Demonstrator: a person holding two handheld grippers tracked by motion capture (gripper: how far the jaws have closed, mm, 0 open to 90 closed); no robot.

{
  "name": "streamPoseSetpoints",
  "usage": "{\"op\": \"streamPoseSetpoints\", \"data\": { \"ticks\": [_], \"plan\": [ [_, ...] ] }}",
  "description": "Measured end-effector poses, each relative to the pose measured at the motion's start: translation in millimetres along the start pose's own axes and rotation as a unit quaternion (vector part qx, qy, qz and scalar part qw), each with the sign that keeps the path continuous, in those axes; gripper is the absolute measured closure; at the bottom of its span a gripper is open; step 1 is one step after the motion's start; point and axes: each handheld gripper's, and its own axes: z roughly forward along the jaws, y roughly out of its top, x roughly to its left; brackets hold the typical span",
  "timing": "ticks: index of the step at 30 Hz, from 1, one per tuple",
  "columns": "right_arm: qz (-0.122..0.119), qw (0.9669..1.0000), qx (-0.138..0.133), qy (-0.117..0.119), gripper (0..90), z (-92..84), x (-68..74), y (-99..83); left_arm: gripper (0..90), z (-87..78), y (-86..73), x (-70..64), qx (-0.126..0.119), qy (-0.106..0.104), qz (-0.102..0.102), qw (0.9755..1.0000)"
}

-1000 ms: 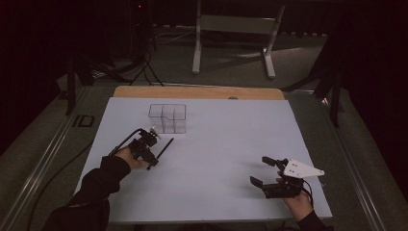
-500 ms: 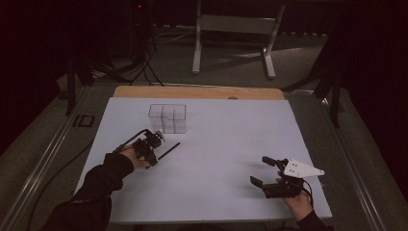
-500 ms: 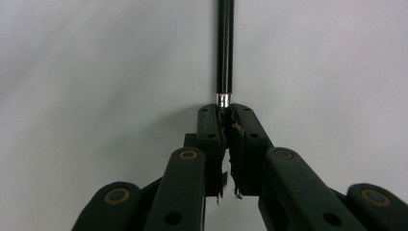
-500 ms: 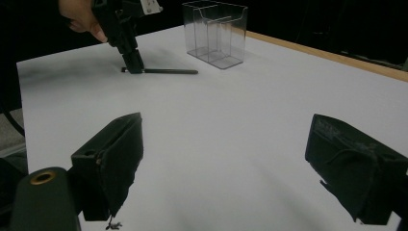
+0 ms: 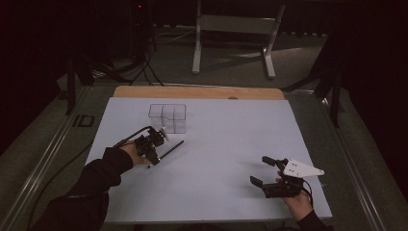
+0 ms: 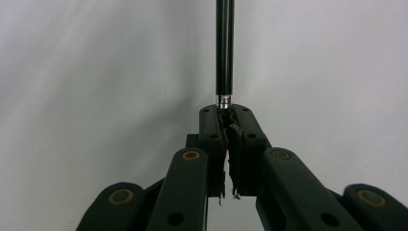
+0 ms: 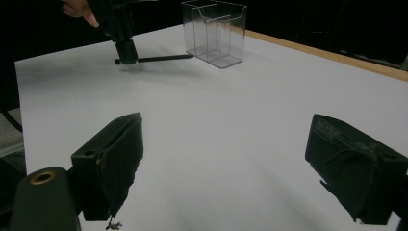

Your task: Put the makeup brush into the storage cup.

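Observation:
A thin black pen (image 5: 169, 150) lies nearly flat just over the white table sheet (image 5: 221, 139), with its far end pointing toward a clear plastic holder (image 5: 168, 118). My left gripper (image 5: 154, 159) is shut on the pen's near end. In the left gripper view the pen (image 6: 224, 48) runs straight up from the closed left gripper (image 6: 228, 113). My right gripper (image 5: 267, 172) rests open near the front right of the sheet, nothing between its jaws. The right gripper view looks past the right gripper (image 7: 231, 168) to the holder (image 7: 215, 31), the pen (image 7: 159, 58) and the left gripper (image 7: 126, 50).
The sheet ends at a wooden table edge (image 5: 202, 91) behind the holder. A metal stand (image 5: 235, 29) is on the floor beyond the table. A cable (image 5: 57, 168) trails off the left side.
The left gripper has edged right with the pen, whose far end has swung toward the holder. The right gripper has not moved.

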Motion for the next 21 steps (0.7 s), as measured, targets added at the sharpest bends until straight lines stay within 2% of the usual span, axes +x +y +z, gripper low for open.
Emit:
{"op": "streamPoseSetpoints", "data": {
  "ticks": [1,3,4,5,6,8,10,11,12,14,16,17,20,21],
  "plan": [
    [0.0,1.0,0.0,0.0,13.3,0.0,0.1,0.1,86.5,-0.7,0.8,-1.2,0.0,-0.004,-0.002,1.0],
    [-0.001,1.0,0.0,0.0,13.2,0.0,0.3,0.2,86.5,-0.9,2.7,-6.4,0.003,-0.015,0.014,0.9998],
    [0.0,1.0,0.0,0.0,13.3,0.0,0.3,0.2,86.6,-0.9,2.7,-6.4,0.003,-0.015,0.014,0.9998],
    [0.0,1.0,0.0,0.0,13.3,0.1,0.1,0.1,86.5,-0.7,5.5,-12.7,0.011,-0.018,0.033,0.9992],
    [0.0,1.0,0.0,0.0,13.3,0.1,0.1,0.1,86.5,-0.7,5.5,-12.7,0.011,-0.018,0.033,0.9992],
    [-0.001,1.0,0.0,0.001,13.3,0.3,0.0,0.1,86.5,-1.3,10.6,-25.1,0.009,-0.022,0.059,0.998],
    [-0.001,1.0,0.001,0.001,13.3,0.3,0.0,0.1,86.5,-2.1,12.8,-28.3,0.008,-0.022,0.064,0.9976],
    [-0.001,1.0,0.002,0.001,13.3,0.6,0.0,-0.1,86.5,-3.0,16.2,-34.3,0.007,-0.025,0.079,0.9965],
    [-0.001,1.0,0.002,0.001,13.3,0.6,0.0,-0.1,86.5,-3.0,16.2,-34.3,0.007,-0.025,0.079,0.9965],
    [-0.003,1.0,0.003,0.003,13.3,1.1,0.1,-0.2,86.4,-4.2,22.1,-41.3,0.005,-0.028,0.104,0.9942],
    [-0.003,1.0,0.003,0.003,13.3,1.1,0.2,-0.2,86.5,-4.6,23.6,-42.6,0.003,-0.033,0.105,0.994],
    [-0.003,1.0,0.003,0.003,13.2,0.9,0.3,-0.1,86.4,-5.7,26.2,-44.8,-0.003,-0.038,0.121,0.992],
    [-0.002,1.0,0.003,0.003,13.3,1.4,-0.1,-0.4,86.5,-6.2,28.1,-46.6,-0.008,-0.042,0.13,0.9906],
    [-0.003,1.0,0.004,0.004,13.3,1.8,0.2,-0.5,86.4,-6.0,30.7,-48.0,-0.008,-0.045,0.142,0.9888]
  ]
}}
